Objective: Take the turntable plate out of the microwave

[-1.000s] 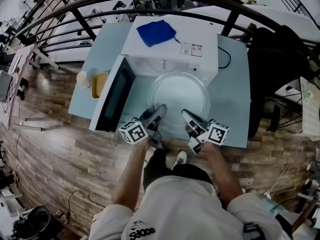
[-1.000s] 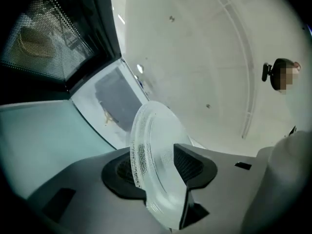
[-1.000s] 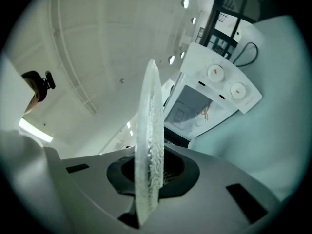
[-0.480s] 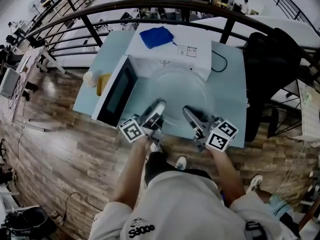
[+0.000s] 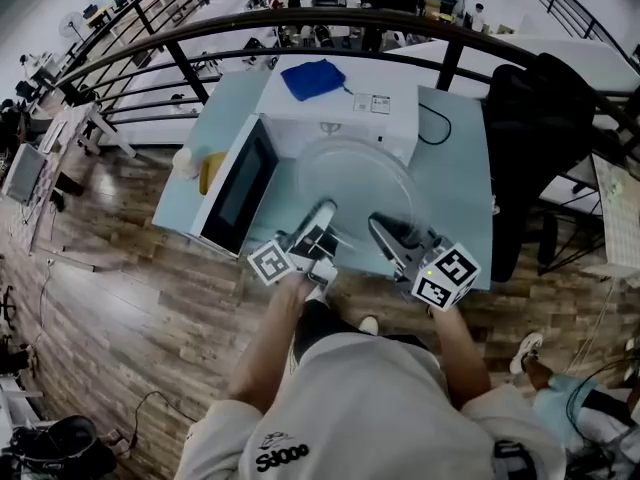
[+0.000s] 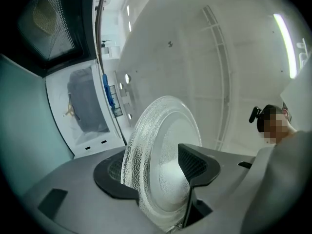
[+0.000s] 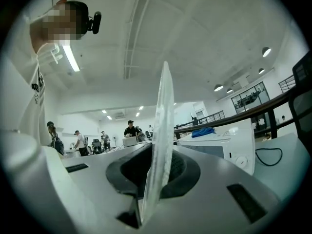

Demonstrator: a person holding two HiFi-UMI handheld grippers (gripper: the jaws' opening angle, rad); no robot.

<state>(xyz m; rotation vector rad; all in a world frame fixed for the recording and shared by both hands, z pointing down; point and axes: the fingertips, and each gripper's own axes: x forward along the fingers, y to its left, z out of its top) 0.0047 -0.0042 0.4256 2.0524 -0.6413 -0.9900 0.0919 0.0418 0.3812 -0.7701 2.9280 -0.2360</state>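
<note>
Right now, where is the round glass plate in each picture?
Head view: round glass plate in the middle, before the white microwave.
Left gripper view: plate bottom middle, tilted; microwave at left.
Right gripper view: plate centre, edge-on; microwave at right.
Shared landmark: the microwave.

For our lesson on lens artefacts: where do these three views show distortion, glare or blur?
Head view: the wide lens bows the railing into an arc. Left gripper view: a dark round vignette frames the picture, a strip light glares at right, yet the pebbled rim of the glass plate is sharp. Right gripper view: same vignette; the plate, seen edge-on, looks soft.
</note>
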